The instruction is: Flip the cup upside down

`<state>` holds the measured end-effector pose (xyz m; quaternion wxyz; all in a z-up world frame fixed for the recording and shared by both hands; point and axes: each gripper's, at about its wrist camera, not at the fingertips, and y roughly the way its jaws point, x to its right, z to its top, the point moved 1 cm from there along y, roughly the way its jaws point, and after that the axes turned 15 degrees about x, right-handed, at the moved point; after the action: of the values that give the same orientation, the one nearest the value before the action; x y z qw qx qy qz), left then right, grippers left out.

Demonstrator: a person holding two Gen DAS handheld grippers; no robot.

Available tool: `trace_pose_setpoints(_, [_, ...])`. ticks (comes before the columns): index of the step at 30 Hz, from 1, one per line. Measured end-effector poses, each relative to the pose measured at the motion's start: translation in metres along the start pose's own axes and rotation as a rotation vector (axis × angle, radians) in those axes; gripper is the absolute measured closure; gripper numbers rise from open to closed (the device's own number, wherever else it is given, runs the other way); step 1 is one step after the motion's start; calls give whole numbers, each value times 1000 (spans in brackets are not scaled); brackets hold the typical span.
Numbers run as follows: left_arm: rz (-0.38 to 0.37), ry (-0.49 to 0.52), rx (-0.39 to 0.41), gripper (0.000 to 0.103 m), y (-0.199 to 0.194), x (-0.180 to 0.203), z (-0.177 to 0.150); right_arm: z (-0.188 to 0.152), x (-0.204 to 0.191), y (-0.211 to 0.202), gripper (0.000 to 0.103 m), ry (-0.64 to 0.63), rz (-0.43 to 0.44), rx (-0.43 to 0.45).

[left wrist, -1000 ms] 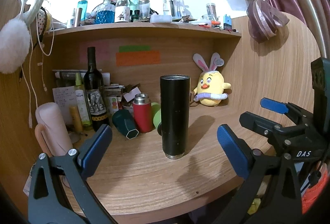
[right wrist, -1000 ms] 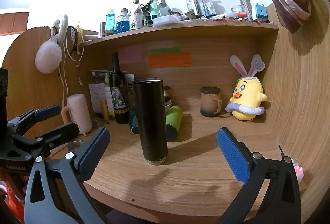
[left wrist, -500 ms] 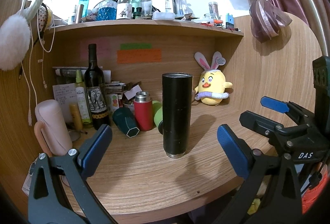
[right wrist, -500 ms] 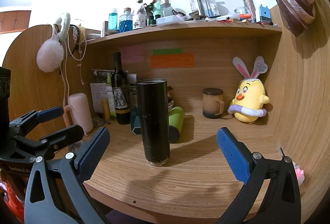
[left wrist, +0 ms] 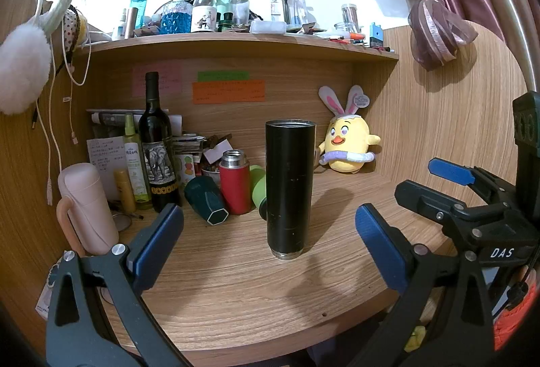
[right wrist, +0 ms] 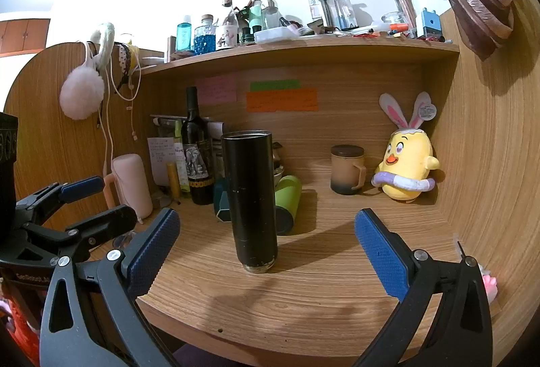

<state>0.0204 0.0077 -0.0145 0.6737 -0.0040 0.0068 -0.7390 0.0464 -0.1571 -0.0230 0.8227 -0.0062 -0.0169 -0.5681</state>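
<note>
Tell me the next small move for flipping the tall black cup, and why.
Probably ease the right hand-held gripper forward until its open jaws straddle the black cup around mid-height. The cup stands upright on the desk, untouched, roughly centred between the blue pads, with bare desk in front. The left hand-held gripper is open too.

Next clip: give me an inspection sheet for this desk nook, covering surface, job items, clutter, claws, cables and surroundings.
Surface: wood-grain desk, bare in front.
Job's things: tall black cylindrical tumbler standing upright, untouched.
Clutter: dark wine bottle, red steel-capped flask, green bottle lying on its side, brown lidded mug, pink handled jug, yellow bunny-eared plush chick.
Claws: left claw open, empty; right claw open, empty; both short of the tumbler.
Cables: white cords hanging on the left wall.
Surroundings: crowded upper shelf, tied mauve curtain.
</note>
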Motion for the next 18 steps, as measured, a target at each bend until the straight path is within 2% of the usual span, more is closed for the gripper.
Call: trace_pose_setpoints(18, [-31, -26, -12, 0, 1, 1, -1, 0, 1, -1, 0, 6, -3, -1])
